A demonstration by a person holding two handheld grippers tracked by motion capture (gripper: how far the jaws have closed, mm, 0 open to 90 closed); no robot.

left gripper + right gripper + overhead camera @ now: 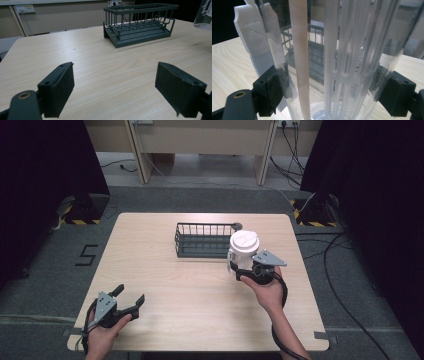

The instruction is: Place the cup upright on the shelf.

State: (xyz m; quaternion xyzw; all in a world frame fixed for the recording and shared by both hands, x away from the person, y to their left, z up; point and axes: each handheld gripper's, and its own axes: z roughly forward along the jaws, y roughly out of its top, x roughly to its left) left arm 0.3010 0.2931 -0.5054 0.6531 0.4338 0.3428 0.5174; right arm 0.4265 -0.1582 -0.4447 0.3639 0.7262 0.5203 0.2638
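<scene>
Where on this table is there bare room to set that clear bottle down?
The widest bare wood lies left of the wire basket, running down to the open left gripper. The middle strip in front of the basket is free too. It is crowded at the basket's right end, where the right gripper holds the bottle close beside it.

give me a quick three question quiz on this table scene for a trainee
1. True or false: the right gripper is shut on the clear plastic bottle with the white lid.
2. Where is the dark wire basket relative to the bottle? A) in front of it, B) behind and to its left, C) beneath it.
3. Fill in: the jaws of the left gripper are ____ over the light wooden table.

Key: 1 true; 2 B; 3 open.
</scene>
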